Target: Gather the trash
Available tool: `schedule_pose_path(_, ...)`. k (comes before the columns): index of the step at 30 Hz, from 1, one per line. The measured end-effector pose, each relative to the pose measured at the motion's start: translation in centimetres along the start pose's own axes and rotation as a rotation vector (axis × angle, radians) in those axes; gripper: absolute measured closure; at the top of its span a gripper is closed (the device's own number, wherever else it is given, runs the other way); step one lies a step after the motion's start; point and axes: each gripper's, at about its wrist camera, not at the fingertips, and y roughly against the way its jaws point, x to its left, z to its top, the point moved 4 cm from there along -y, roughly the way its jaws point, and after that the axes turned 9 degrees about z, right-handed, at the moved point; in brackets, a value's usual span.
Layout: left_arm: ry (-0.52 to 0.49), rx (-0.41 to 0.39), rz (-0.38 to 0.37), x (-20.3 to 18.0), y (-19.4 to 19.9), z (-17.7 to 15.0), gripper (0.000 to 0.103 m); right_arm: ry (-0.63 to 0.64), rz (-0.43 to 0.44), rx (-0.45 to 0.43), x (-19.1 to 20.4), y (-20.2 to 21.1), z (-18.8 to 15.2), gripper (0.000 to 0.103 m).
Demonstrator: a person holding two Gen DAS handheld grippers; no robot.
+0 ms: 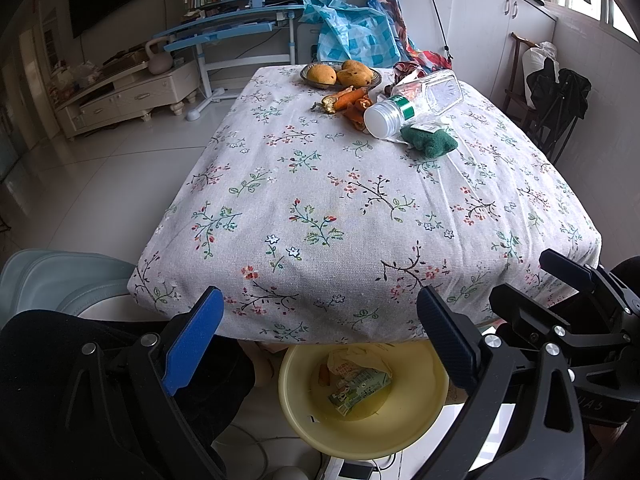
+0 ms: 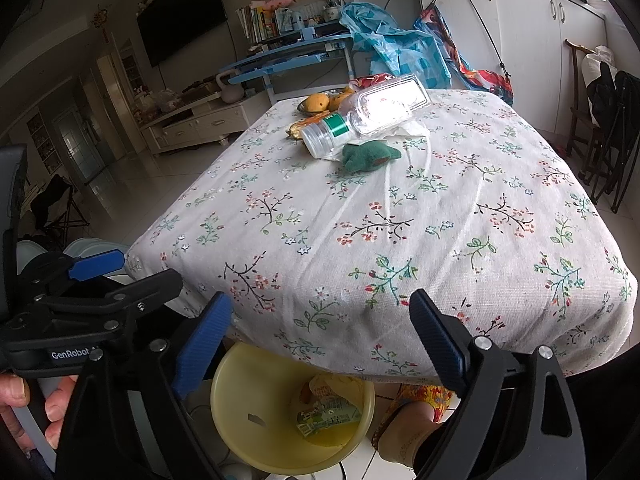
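Yellow bin sits below and between both grippers, under the near table edge, already holding a green carton and some wrappers, so part of the job looks done. Left gripper and right gripper both gape wide, nothing in either. Remaining trash lies far ahead of them on the flowered cloth: tipped plastic bottle, orange peels, crumpled tissue, green rag. Fruit plate beyond probably stays.
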Motion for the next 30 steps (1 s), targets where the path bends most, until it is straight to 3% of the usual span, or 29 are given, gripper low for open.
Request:
schedule_pose_path(20, 0.004, -0.004, -0.003, 0.1, 0.0, 0.0, 0.009, 0.001, -0.001, -0.001, 0.1, 0.0, 0.0, 0.016)
schedule_pose_path(30, 0.203, -0.006, -0.042, 4.9, -0.3, 2.5, 0.009, -0.001, 0.005, -0.04, -0.1, 0.9, 0.8, 0.016)
